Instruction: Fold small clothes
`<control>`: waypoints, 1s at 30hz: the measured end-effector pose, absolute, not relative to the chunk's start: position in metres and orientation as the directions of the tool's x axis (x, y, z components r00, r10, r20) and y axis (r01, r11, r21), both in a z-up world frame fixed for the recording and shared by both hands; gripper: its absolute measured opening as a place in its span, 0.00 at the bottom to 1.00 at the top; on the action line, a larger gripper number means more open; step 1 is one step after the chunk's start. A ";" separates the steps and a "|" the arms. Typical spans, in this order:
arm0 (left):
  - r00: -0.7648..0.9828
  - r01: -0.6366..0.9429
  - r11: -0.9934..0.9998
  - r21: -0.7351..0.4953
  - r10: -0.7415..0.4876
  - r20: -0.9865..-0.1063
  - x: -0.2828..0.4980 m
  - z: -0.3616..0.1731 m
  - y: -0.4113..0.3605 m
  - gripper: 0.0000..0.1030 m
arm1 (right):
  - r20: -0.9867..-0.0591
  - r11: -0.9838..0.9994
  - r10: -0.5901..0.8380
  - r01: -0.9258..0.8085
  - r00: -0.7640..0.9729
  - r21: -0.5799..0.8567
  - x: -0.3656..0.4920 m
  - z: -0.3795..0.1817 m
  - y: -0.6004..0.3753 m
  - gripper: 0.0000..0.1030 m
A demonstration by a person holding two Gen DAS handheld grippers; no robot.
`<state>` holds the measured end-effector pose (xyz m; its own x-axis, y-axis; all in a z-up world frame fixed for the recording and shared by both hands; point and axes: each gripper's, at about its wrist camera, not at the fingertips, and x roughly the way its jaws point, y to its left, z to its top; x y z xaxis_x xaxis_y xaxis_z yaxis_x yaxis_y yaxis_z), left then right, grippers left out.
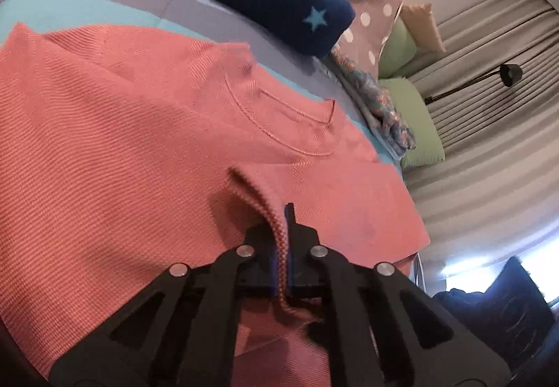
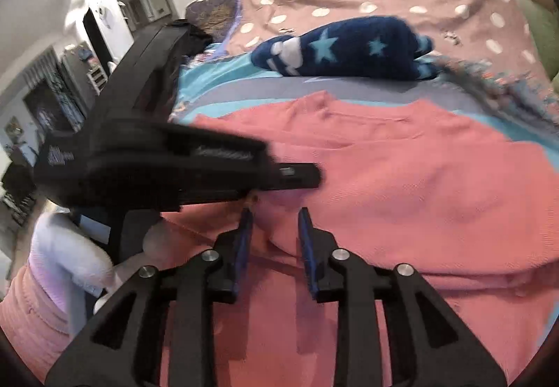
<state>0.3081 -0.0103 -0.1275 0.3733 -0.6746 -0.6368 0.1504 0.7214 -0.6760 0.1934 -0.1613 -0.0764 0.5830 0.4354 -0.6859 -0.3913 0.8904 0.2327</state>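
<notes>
Pinching: left gripper [image 1: 284, 229] is clamped on the ribbed edge of the coral top [image 1: 104, 142], which lies flat on the bed [image 1: 195, 2].
Right gripper [image 2: 274, 229]: jaws apart, nothing held, just above the fabric.
Risk: one-sided pull probably drags or bunches the fold.

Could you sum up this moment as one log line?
left claw: shut on pink top's ribbed edge | right claw: open over top

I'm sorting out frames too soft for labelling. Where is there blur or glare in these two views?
Left wrist view: sharp on the coral sweater and its ribbed edge pinched in the left gripper; blown-out window glare at lower right. Right wrist view: the left gripper crossing the frame is motion-smeared, the navy star blanket soft, and the edges bowed by the fisheye.
</notes>
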 end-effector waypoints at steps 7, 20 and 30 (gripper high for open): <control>0.468 0.265 0.713 -0.649 -0.684 -0.560 0.292 -0.076 -0.001 0.03 | -0.621 0.983 0.181 -0.154 0.762 0.098 0.164 -0.056 -0.253 0.43; 0.638 0.257 0.794 -0.551 -0.567 -0.520 0.269 -0.012 0.067 0.03 | -0.684 0.918 0.262 0.043 0.681 0.393 0.175 -0.094 -0.327 0.31; 0.600 0.289 0.748 -0.598 -0.628 -0.496 0.274 0.006 0.059 0.03 | -0.655 0.940 0.295 -0.086 0.696 0.331 0.159 -0.078 -0.300 0.23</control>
